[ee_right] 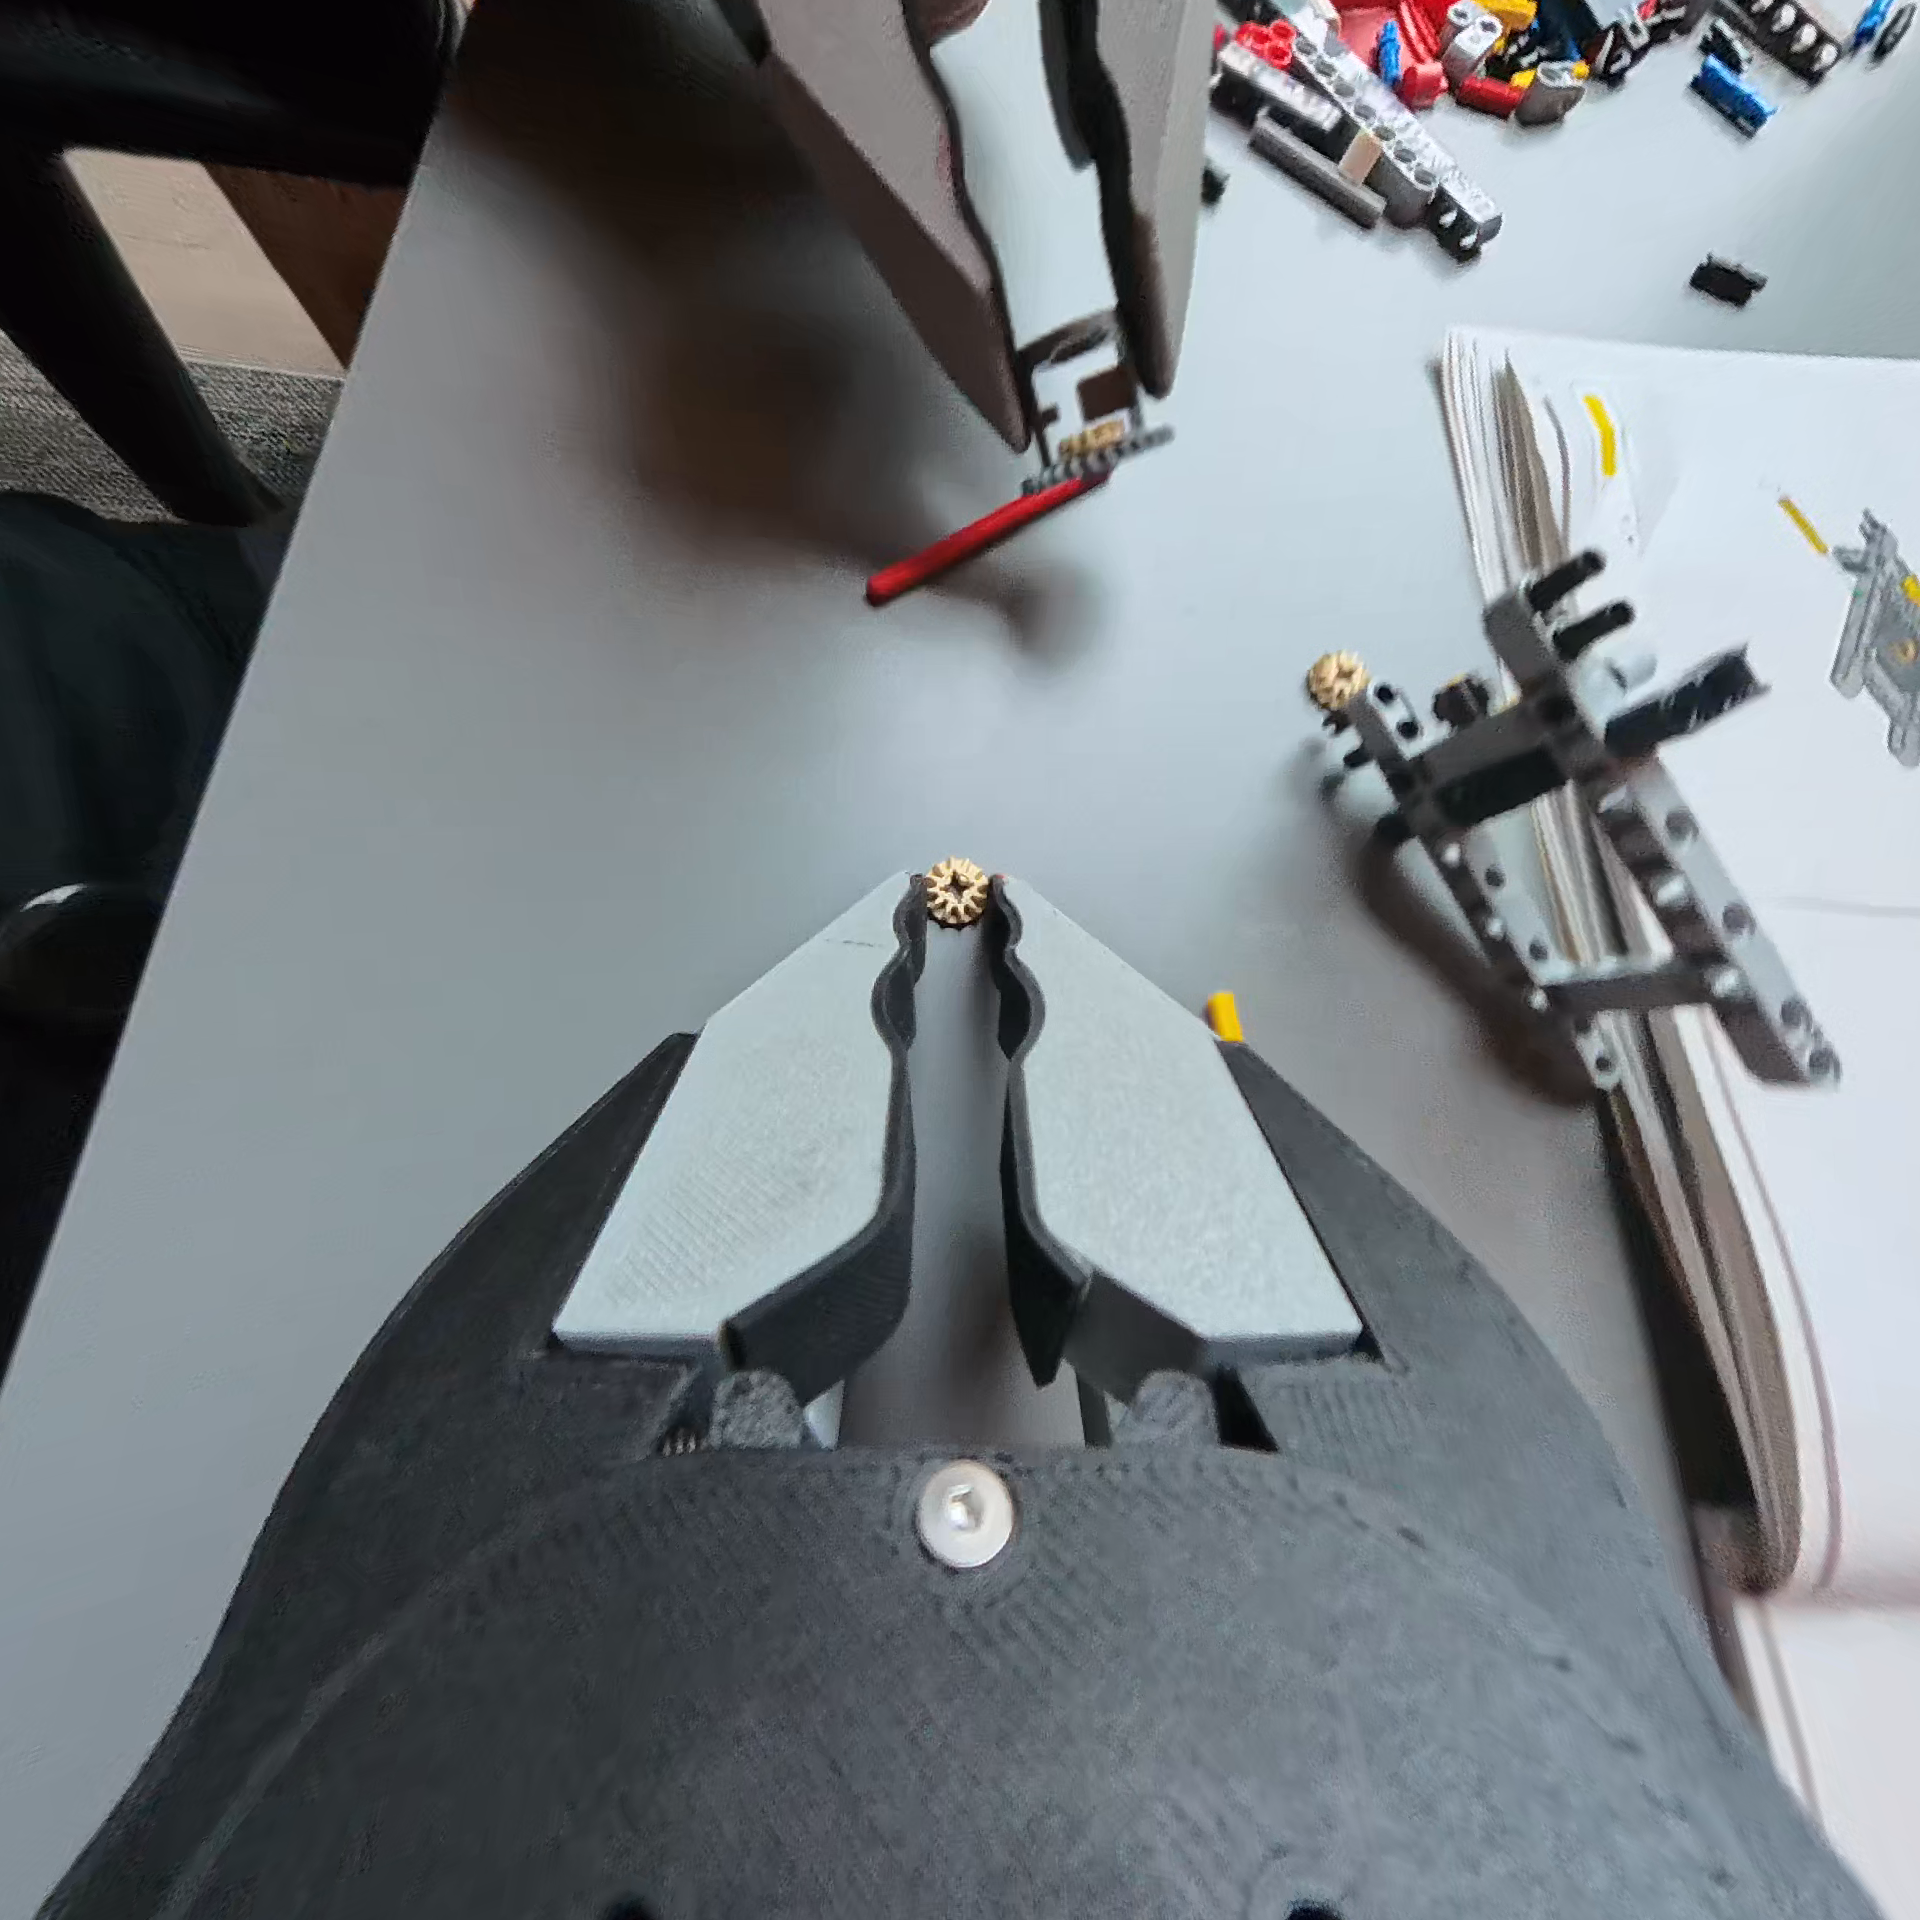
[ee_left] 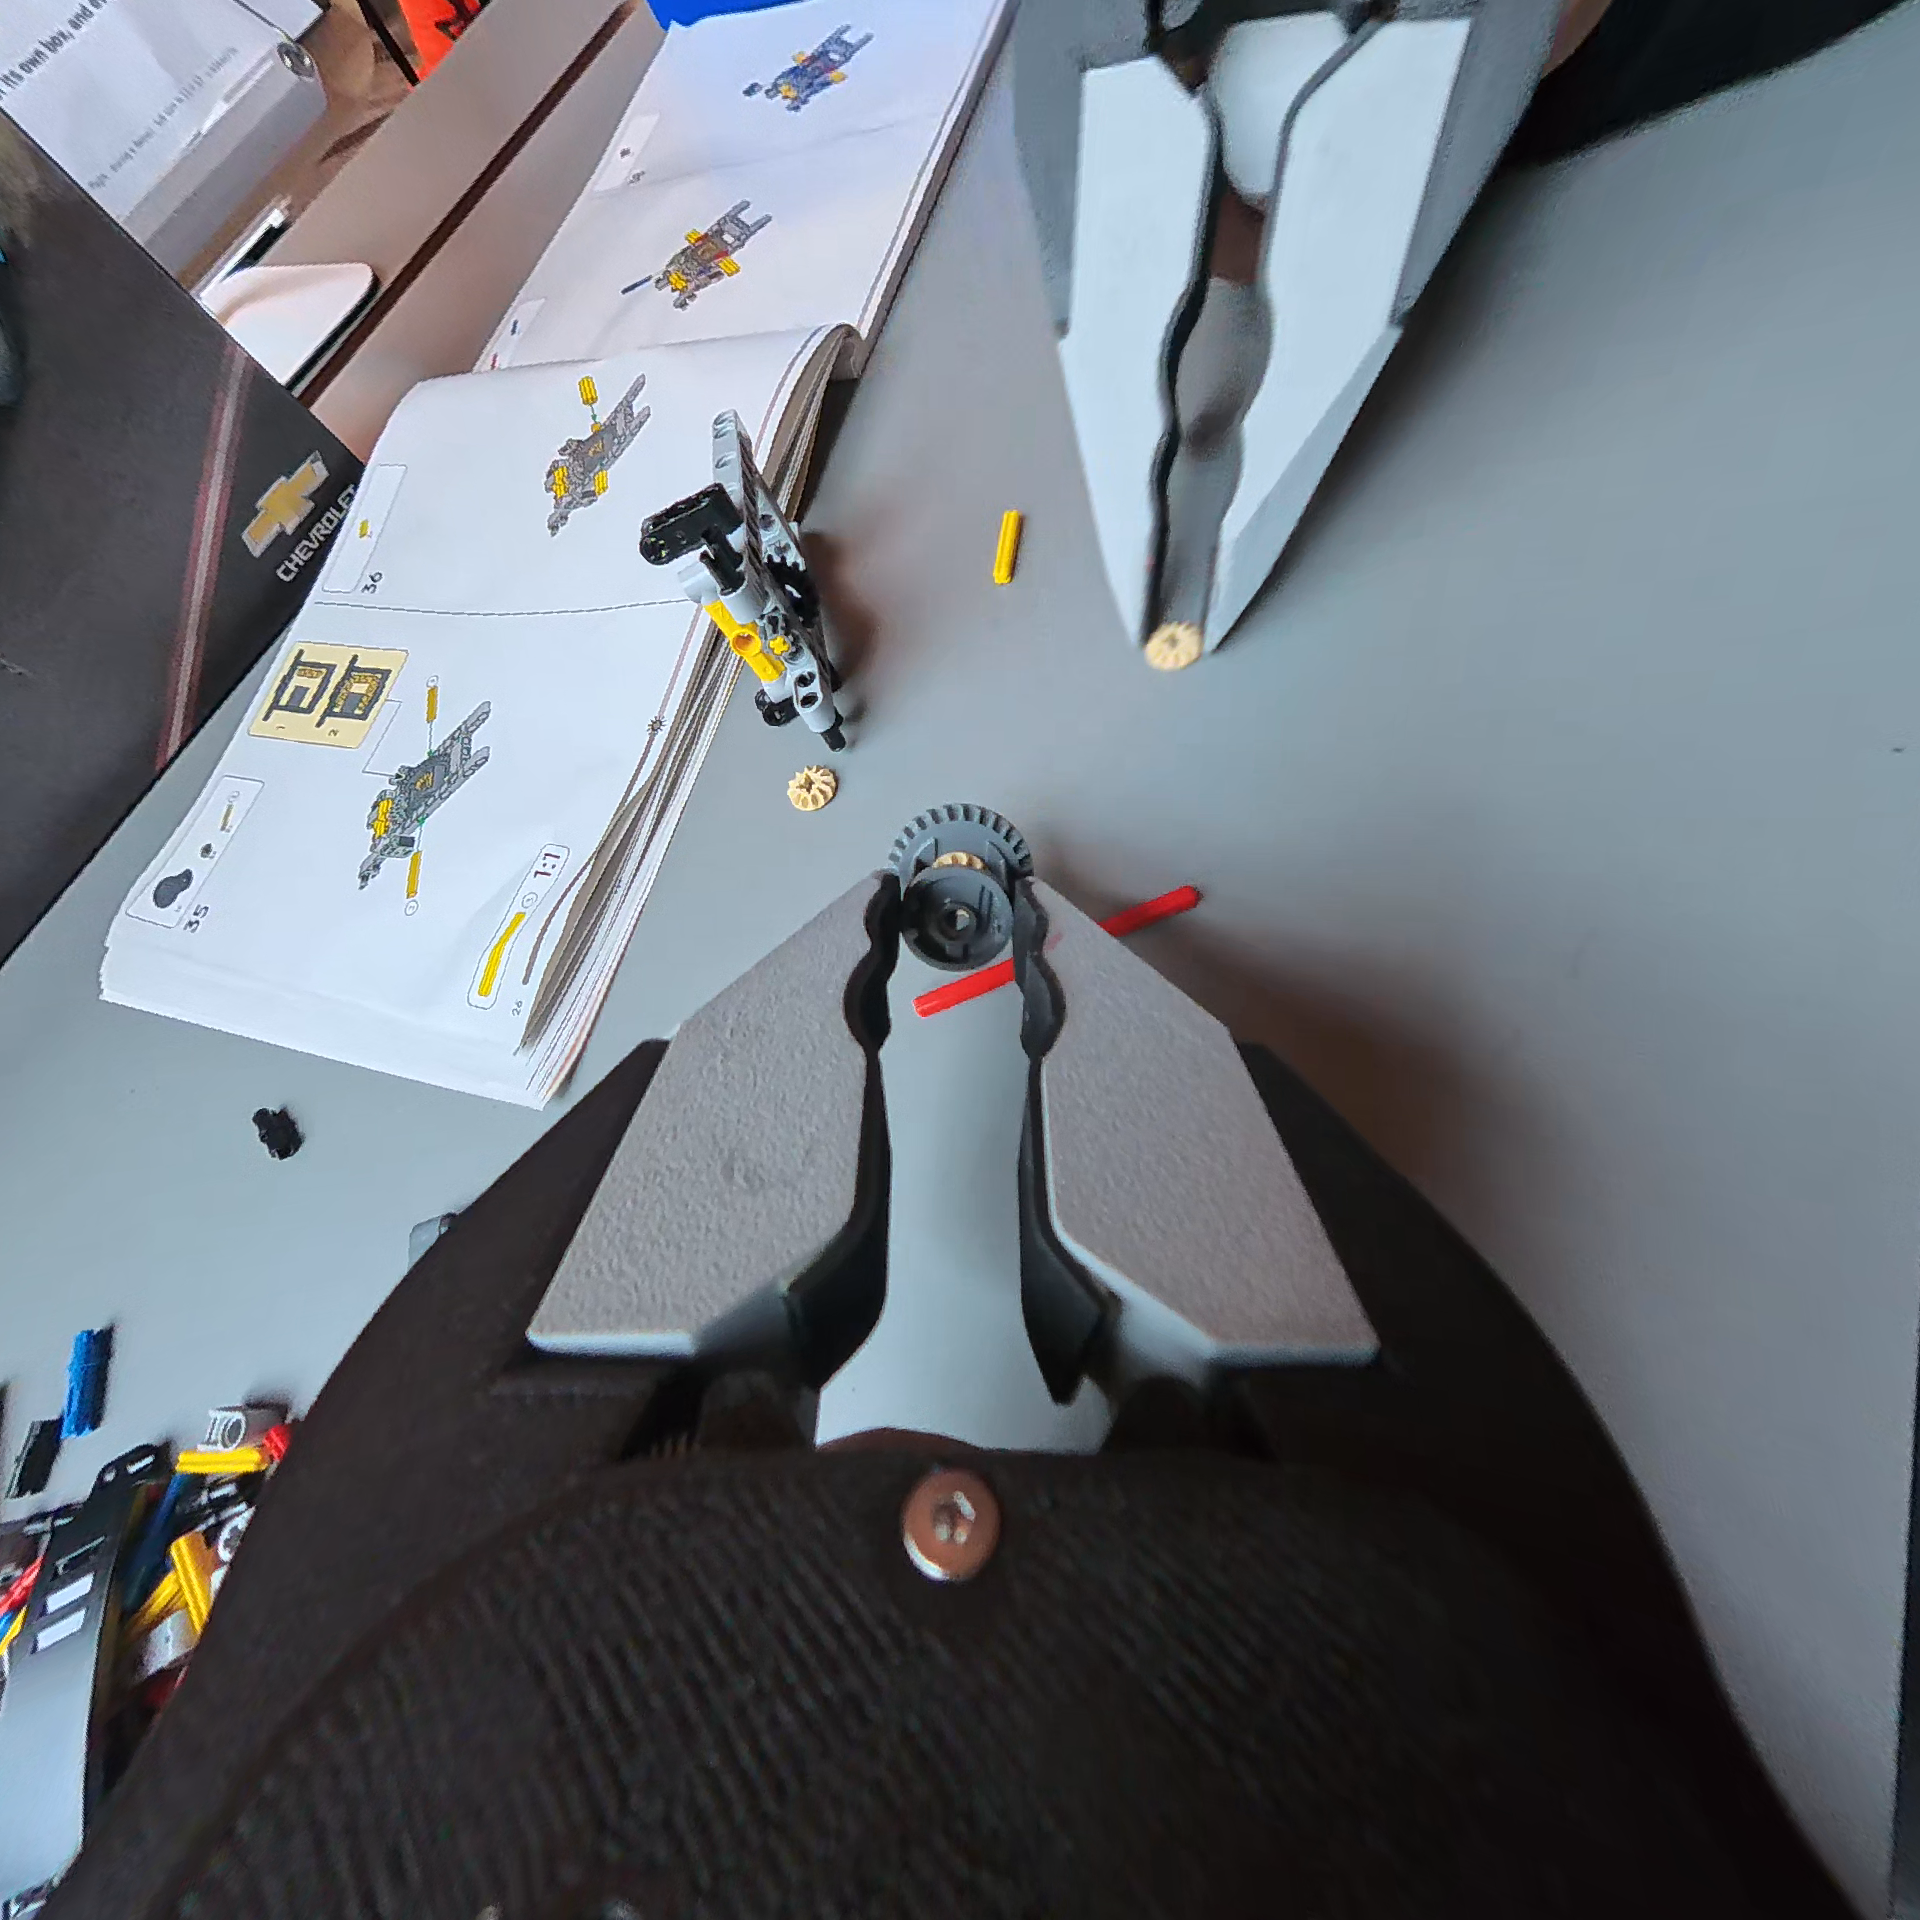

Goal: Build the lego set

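My left gripper (ee_left: 956,894) is shut on a dark grey gear housing (ee_left: 958,914) with a tan gear inside it, held just above the grey table. A red axle (ee_left: 1055,948) lies on the table under its tips. My right gripper (ee_right: 956,896) is shut on a small tan gear (ee_right: 956,890); it shows across the table in the left wrist view (ee_left: 1174,644). The left gripper shows in the right wrist view (ee_right: 1091,426) above the red axle (ee_right: 977,545). The grey and black partial build (ee_left: 764,603) leans against the open instruction booklet (ee_left: 447,675); it also shows in the right wrist view (ee_right: 1590,790).
A second tan gear (ee_left: 811,787) lies by the build. A yellow axle (ee_left: 1006,548) lies farther out. A pile of loose pieces (ee_left: 114,1527) sits at the left edge, also in the right wrist view (ee_right: 1475,94). A black box (ee_left: 135,540) stands behind the booklet. There is about 9 cm between the tips of the two grippers. The yellow axle (ee_left: 1006,548) is about 5 cm from my right fingertips and 12 cm from my left.
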The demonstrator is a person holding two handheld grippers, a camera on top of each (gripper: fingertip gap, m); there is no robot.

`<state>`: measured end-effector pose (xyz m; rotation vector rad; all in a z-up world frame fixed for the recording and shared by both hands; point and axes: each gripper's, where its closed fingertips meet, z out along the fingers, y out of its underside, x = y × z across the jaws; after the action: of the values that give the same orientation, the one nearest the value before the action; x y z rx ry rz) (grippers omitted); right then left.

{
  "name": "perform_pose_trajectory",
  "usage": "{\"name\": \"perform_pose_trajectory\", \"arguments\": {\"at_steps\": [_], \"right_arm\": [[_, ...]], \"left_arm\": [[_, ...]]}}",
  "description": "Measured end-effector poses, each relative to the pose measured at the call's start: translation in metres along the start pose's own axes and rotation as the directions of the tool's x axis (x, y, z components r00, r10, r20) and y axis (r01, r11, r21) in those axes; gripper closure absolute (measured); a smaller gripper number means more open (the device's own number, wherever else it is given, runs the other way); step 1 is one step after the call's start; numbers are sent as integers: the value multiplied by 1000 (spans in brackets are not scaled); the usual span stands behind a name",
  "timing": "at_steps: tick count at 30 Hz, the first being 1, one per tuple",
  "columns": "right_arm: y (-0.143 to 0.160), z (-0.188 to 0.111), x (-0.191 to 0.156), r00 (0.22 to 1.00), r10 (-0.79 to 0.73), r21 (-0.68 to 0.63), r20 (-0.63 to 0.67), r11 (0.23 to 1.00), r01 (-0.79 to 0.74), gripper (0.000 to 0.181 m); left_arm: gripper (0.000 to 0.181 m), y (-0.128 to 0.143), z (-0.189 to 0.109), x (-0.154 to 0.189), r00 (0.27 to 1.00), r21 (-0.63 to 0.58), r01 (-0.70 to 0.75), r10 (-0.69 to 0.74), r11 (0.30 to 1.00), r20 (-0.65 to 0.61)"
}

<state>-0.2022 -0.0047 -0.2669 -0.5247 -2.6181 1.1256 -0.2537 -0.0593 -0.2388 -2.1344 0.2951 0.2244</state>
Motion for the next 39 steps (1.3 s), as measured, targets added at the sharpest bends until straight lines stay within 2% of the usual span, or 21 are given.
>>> {"name": "perform_pose_trajectory", "arguments": {"at_steps": [4, 10, 16, 20, 30, 35, 39], "right_arm": [[10, -13, -6, 1000, -6, 6, -26, 1000, 6, 173], [7, -9, -9, 1000, -10, 2, -4, 1000, 10, 173], [7, -10, -10, 1000, 4, 5, 19, 1000, -4, 173], [7, -10, -11, 1000, -3, 5, 20, 1000, 3, 173], [7, -10, -10, 1000, 7, 6, 21, 1000, -7, 173], [5, -12, -9, 999, 34, 29, 32, 999, -35, 173], [7, -11, -9, 999, 36, 14, 33, 999, -37, 170]], "left_arm": [[163, -7, 1, 3, 1000, 38, -25, 25, 999, -6], [163, -12, 5, 16, 997, 44, -70, 71, 997, -38], [163, -32, -1, 25, 988, 180, -135, 146, 974, -50], [163, -37, 0, 27, 986, 206, -146, 159, 968, -48], [163, -33, 5, 28, 983, 170, -173, 182, 970, -37], [163, -29, 16, 32, 976, 104, -211, 215, 972, -29], [163, -34, 21, 35, 973, 107, -228, 231, 968, -21]]}}
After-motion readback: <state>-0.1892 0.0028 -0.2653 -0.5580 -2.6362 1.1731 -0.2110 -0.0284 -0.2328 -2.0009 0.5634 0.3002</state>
